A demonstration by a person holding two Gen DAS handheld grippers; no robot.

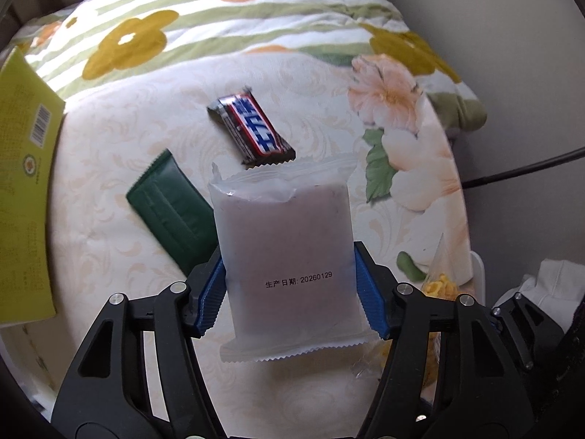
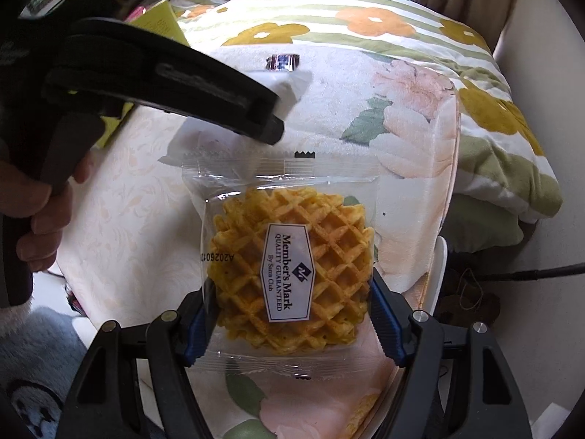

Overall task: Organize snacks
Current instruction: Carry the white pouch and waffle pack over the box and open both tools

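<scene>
A: Where do we stand with the snacks?

B: We have two in hand at once. Our left claw [image 1: 292, 292] grips a frosted packet [image 1: 289, 252] with a purplish filling, its blue pads [image 1: 212, 296] pressed against both side edges. The packet looks lifted clear of the floral cloth [image 1: 120, 168] beneath.

A: And the other side?

B: Our right claw [image 2: 289, 314] is clamped on the clear-wrapped waffle [image 2: 292, 270], pads pinching the wrapper on either side of the biscuit. It too seems to hang above the cloth rather than lie on it.

A: So what's finished?

B: We can't point to anything sorted yet. No bin or tray shows in either view, so where these two are meant to go we cannot tell. We judge the task as early to middling: two pieces picked, none visibly placed.

A: What's left lying about?

B: In the left wrist view, a chocolate bar [image 1: 252, 128] lies loose past the held packet, and a dark green packet [image 1: 172, 208] lies just beside it to the left. A yellow-green box [image 1: 25, 183] sits at the left edge; it might be the destination, but that's only our guess.

A: So at least two more pickups after these?

B: That's our reckoning: drop off both held snacks, then fetch the bar and the green packet.
</scene>
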